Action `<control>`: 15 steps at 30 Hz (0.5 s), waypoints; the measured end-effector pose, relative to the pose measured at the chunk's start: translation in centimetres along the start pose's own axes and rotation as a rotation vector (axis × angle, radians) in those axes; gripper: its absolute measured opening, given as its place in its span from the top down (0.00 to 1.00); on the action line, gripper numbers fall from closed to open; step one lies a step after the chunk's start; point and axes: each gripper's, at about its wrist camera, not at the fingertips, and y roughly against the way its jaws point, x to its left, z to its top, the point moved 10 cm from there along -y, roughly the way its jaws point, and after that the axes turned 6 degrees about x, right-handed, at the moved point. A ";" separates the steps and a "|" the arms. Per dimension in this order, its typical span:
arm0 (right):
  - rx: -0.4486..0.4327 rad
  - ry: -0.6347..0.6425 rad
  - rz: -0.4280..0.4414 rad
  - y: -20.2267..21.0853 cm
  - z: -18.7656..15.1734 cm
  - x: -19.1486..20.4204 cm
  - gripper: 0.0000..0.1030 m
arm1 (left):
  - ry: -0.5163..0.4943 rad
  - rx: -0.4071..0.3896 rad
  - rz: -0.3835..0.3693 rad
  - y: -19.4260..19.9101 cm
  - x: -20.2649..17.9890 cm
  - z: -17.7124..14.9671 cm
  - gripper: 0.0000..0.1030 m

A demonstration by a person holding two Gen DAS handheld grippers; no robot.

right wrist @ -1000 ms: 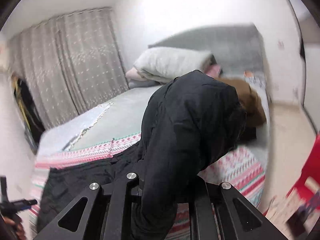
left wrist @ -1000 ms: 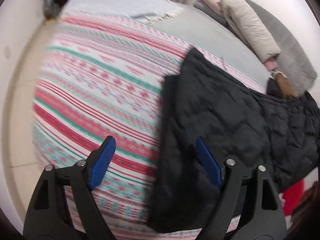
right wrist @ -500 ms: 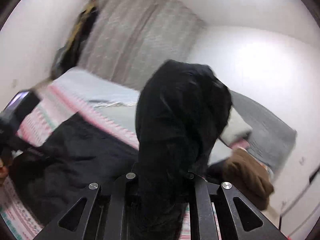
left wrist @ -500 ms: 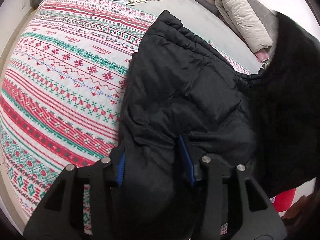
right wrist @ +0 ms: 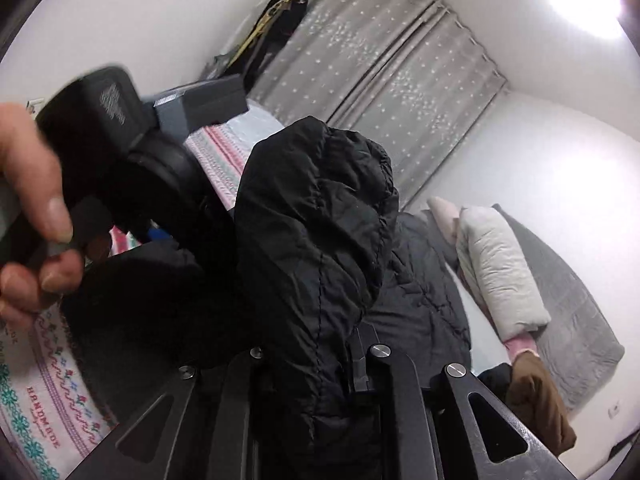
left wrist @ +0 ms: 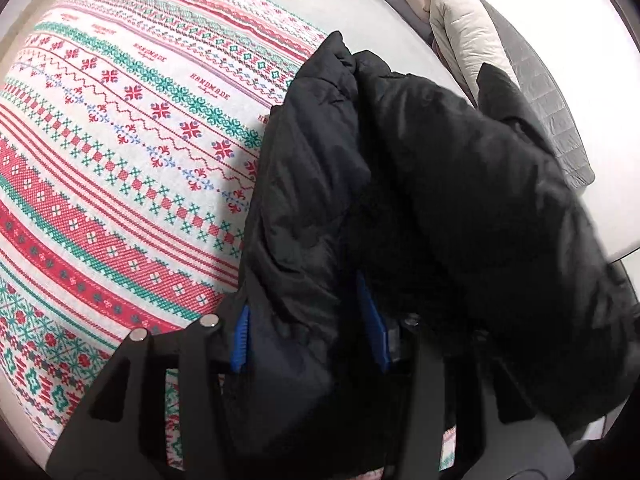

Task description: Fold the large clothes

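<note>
A large black quilted jacket (left wrist: pixel 400 184) lies on the bed over a red, green and white patterned blanket (left wrist: pixel 120 140). My left gripper (left wrist: pixel 308 332) is shut on the jacket's near edge, its blue pads (left wrist: pixel 240 332) pressed into the fabric. My right gripper (right wrist: pixel 308 364) is shut on another bunched part of the jacket (right wrist: pixel 316 232) and holds it raised over the rest of it. In the right wrist view the left gripper's body and the hand (right wrist: pixel 36 216) holding it show at the left.
Pillows (left wrist: pixel 468 36) and a grey headboard cushion (left wrist: pixel 544 92) lie at the head of the bed. A brown garment (right wrist: pixel 536 396) sits beside the pillows. Grey curtains (right wrist: pixel 380 64) hang behind the bed. A grey sheet (left wrist: pixel 360 12) covers the far part.
The left gripper moved in and shut on the jacket's near edge. The right gripper swung its raised part of the jacket across towards the left gripper, folding it over.
</note>
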 end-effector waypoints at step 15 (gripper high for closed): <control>0.024 0.108 0.042 -0.3 -1.0 2.1 0.75 | 0.074 -0.070 -0.181 8.3 0.9 2.1 0.32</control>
